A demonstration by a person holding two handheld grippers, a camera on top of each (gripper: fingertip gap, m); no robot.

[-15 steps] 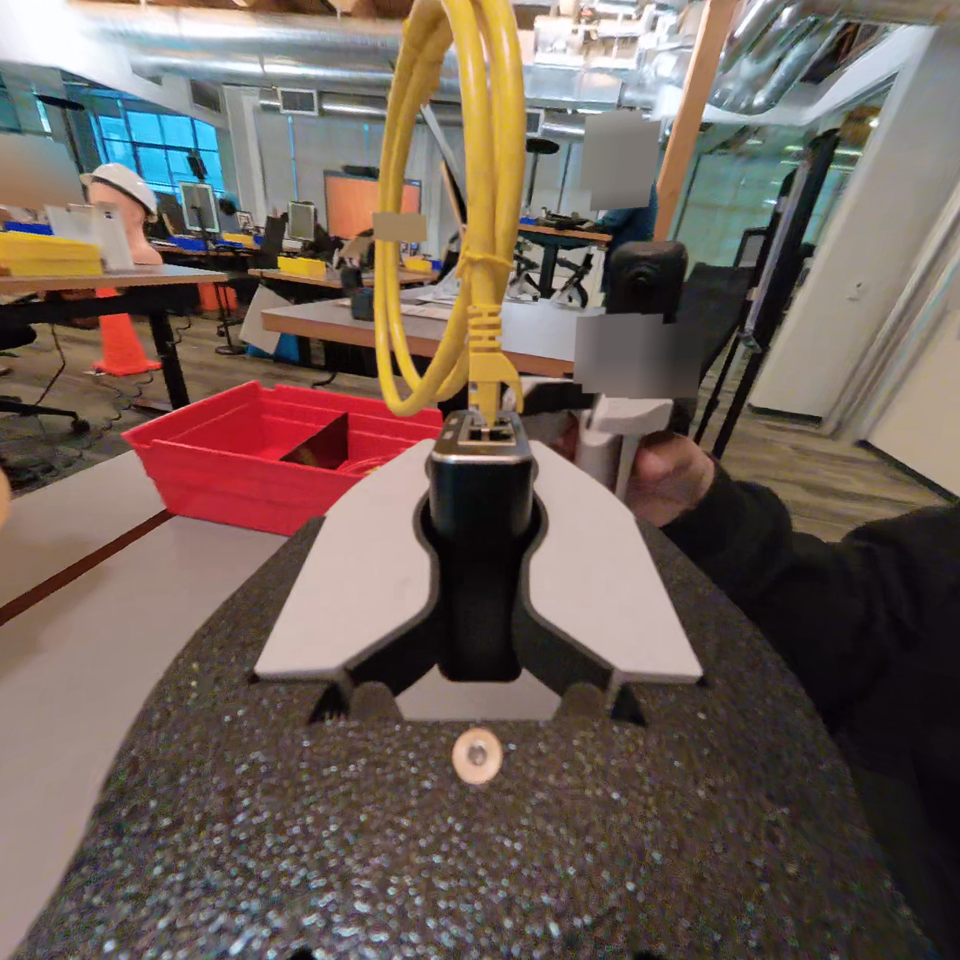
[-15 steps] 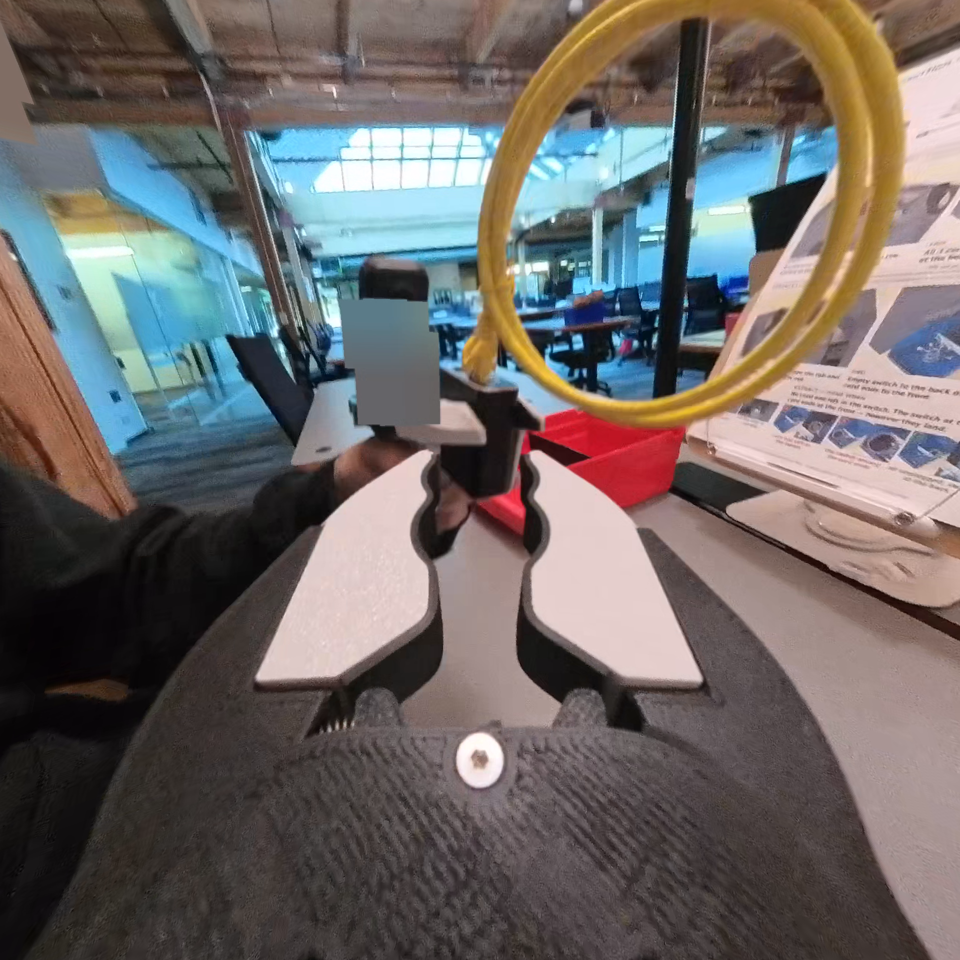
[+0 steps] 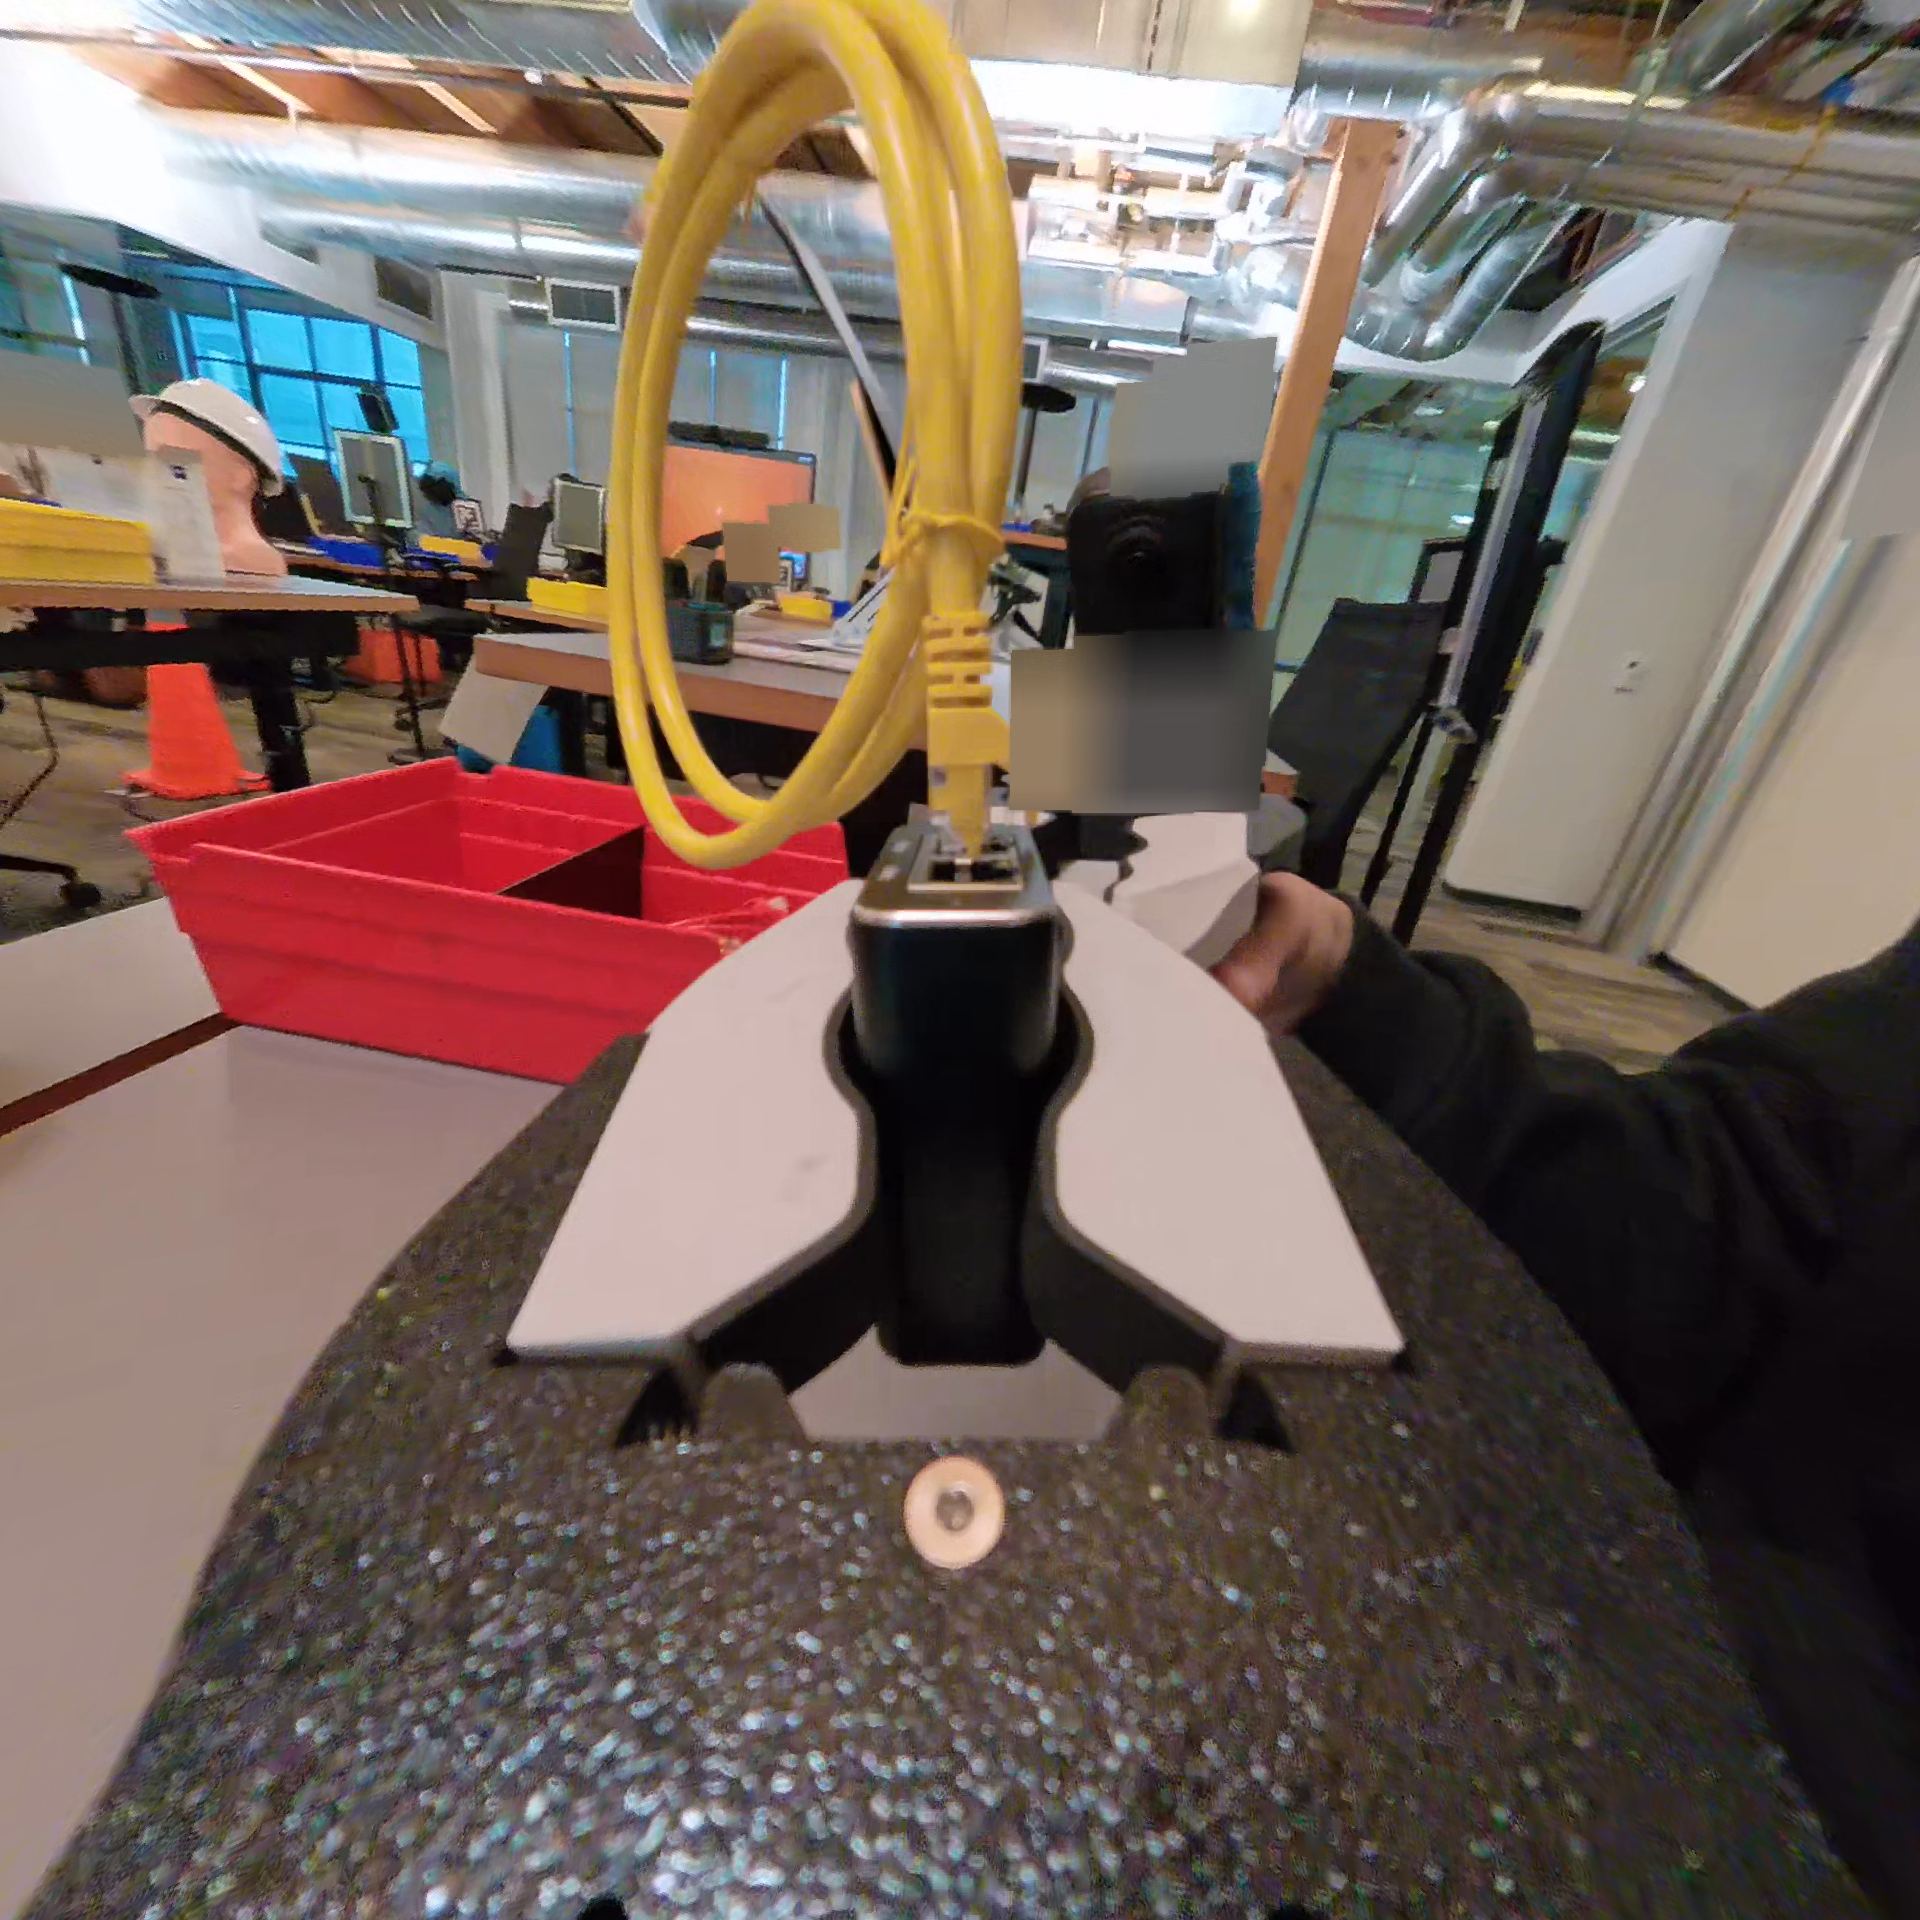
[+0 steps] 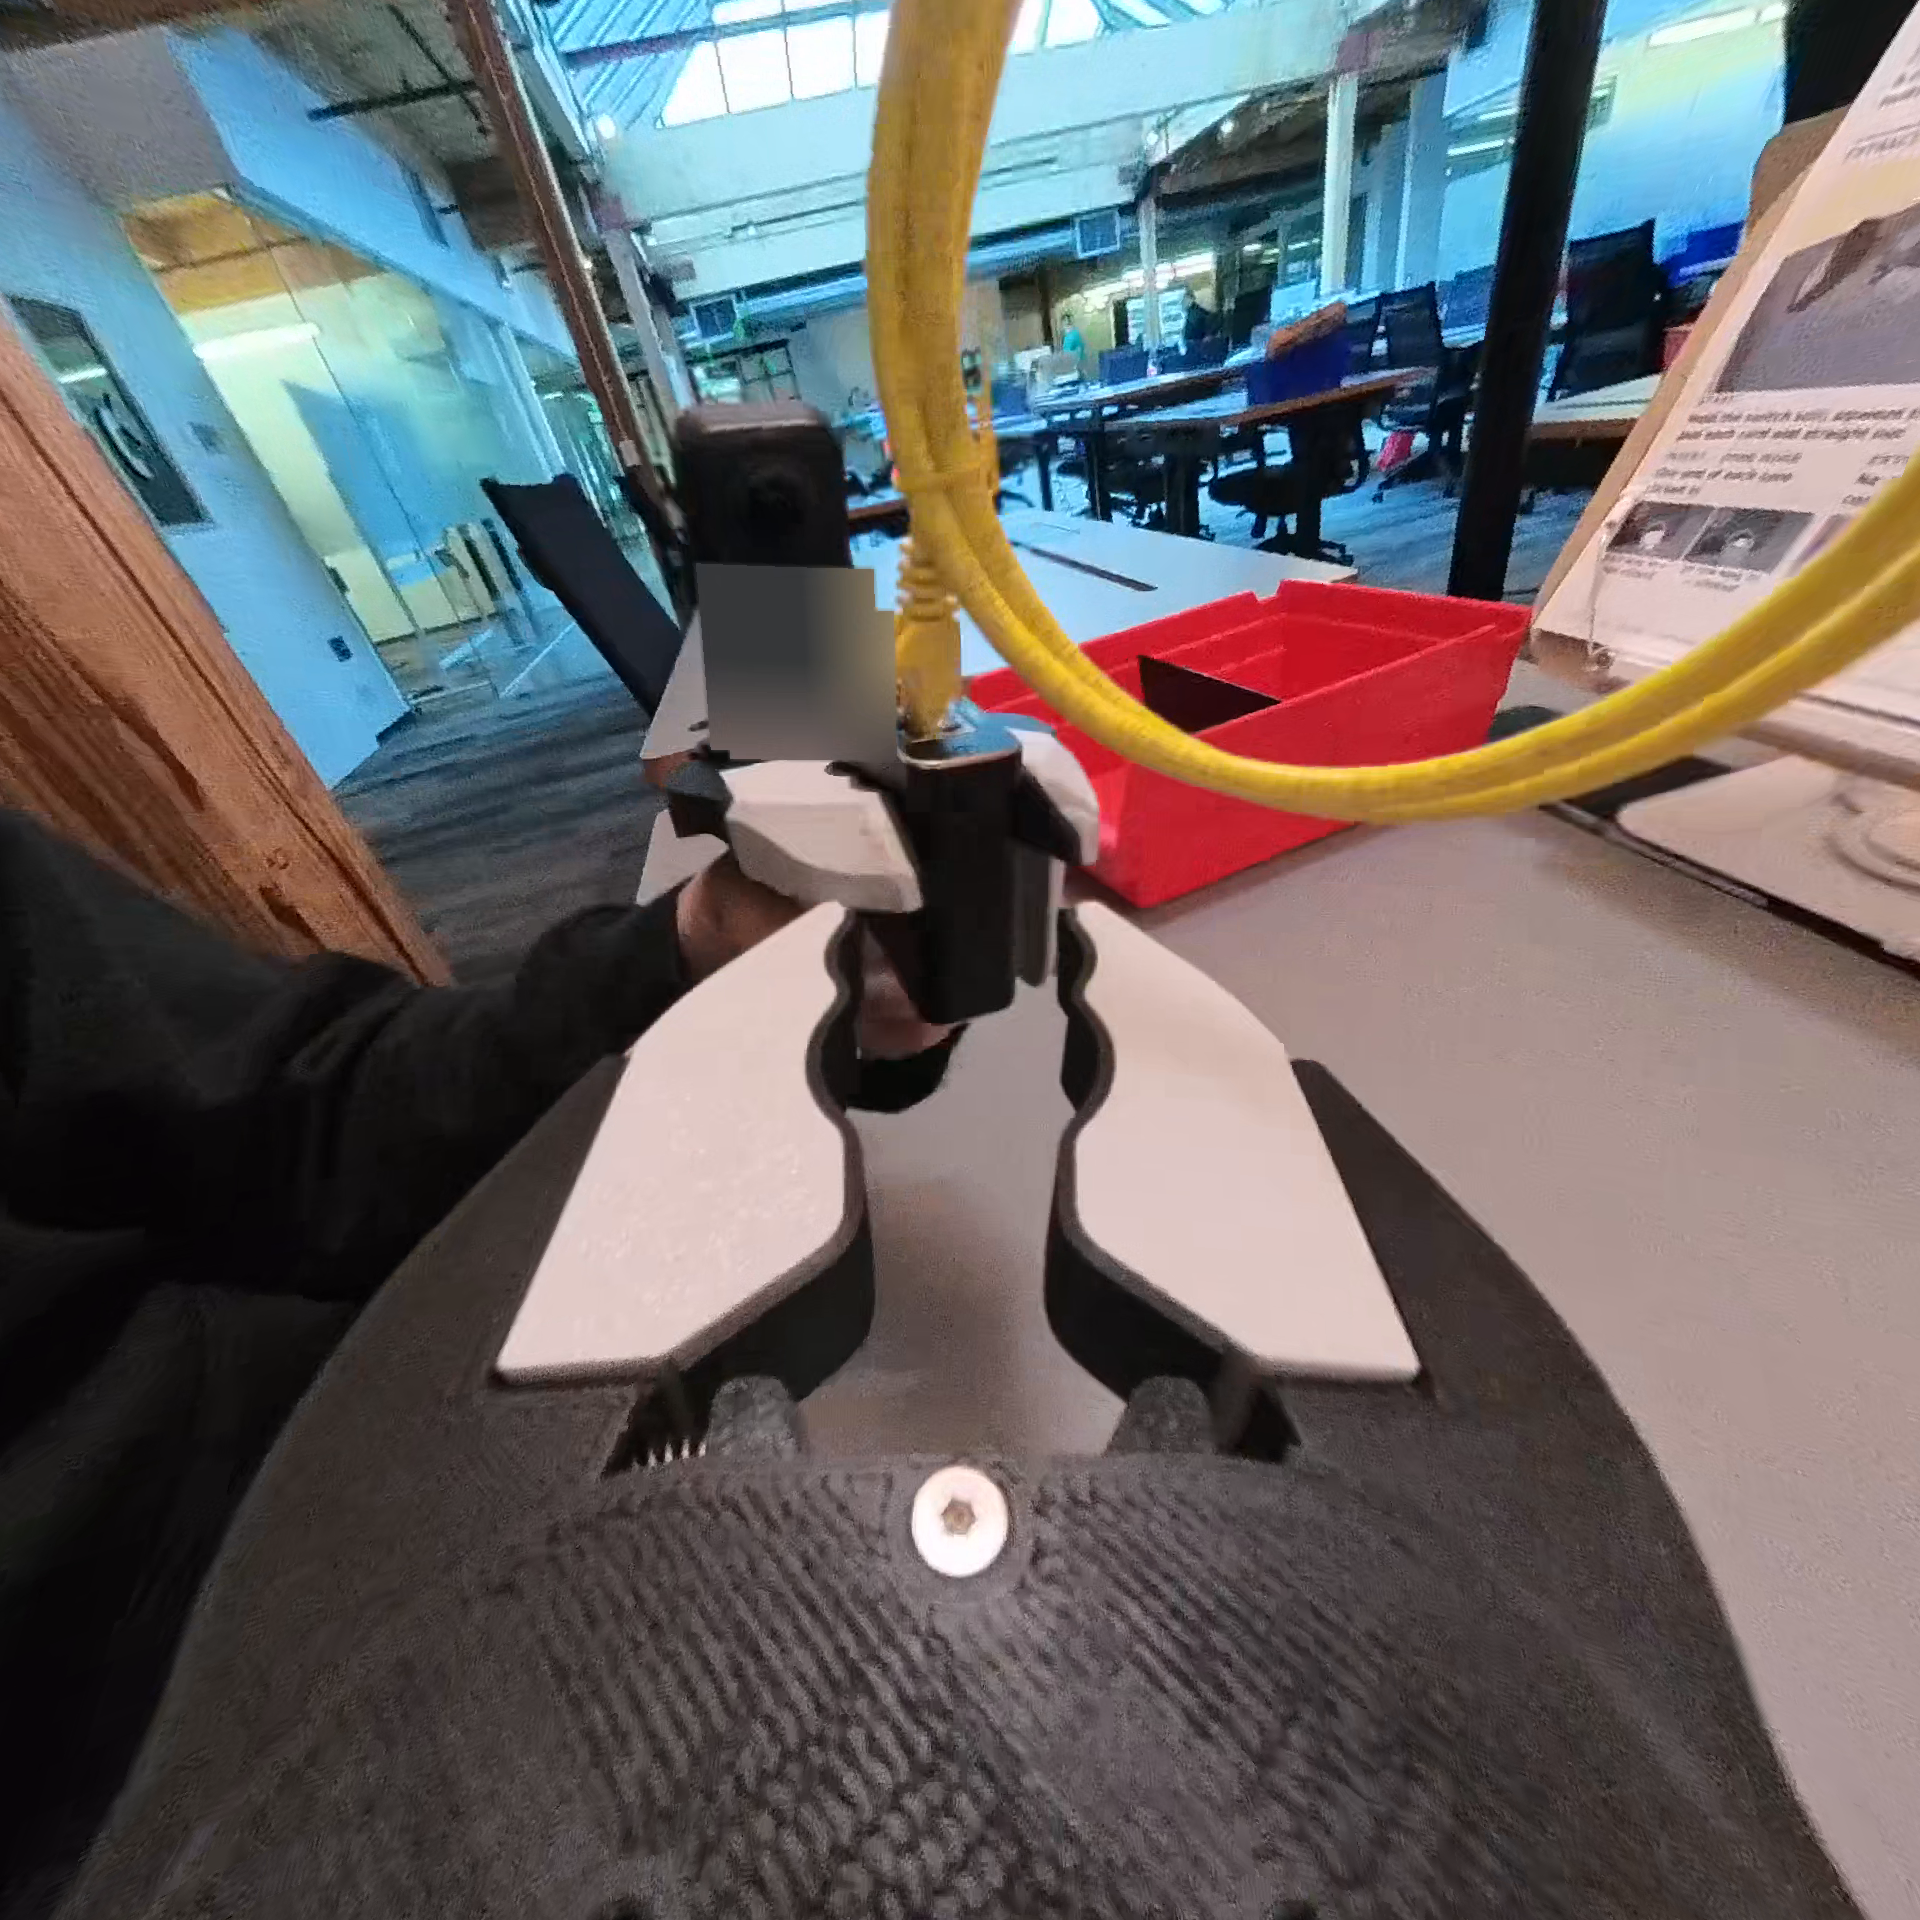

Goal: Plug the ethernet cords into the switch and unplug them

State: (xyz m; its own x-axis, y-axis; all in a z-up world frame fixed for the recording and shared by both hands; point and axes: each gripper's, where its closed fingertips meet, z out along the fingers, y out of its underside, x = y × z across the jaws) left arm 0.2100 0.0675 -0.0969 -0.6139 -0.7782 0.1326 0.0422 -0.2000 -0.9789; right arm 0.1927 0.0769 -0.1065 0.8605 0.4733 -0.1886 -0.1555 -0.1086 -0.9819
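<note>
My left gripper [image 3: 956, 935] is shut on a black switch [image 3: 951, 997] and holds it upright above the table, ports facing up. A coiled yellow ethernet cord [image 3: 644, 582] stands above it, and its plug [image 3: 961, 727] sits in a top port. My right gripper [image 4: 956, 935] is open and empty, its fingertips just short of the switch's [image 4: 961, 883] lower end. In this view the cord [image 4: 1143, 748] loops out to the right and its plug [image 4: 925, 644] points down into the switch. The right gripper also shows in the left wrist view [image 3: 1184, 873], behind the switch.
A red divided bin [image 3: 416, 935] stands on the grey table [image 3: 208, 1247] beyond the grippers; it also shows in the right wrist view [image 4: 1351, 665]. A printed instruction sheet on a stand [image 4: 1766, 416] stands at the right. A person's dark sleeve [image 3: 1662, 1195] lies at the right. Left and right tips are no more than a few centimetres apart.
The right gripper has moved closer to the switch and its fingers stand a little wider apart. The cord coil has swung round. The left gripper still holds the switch.
</note>
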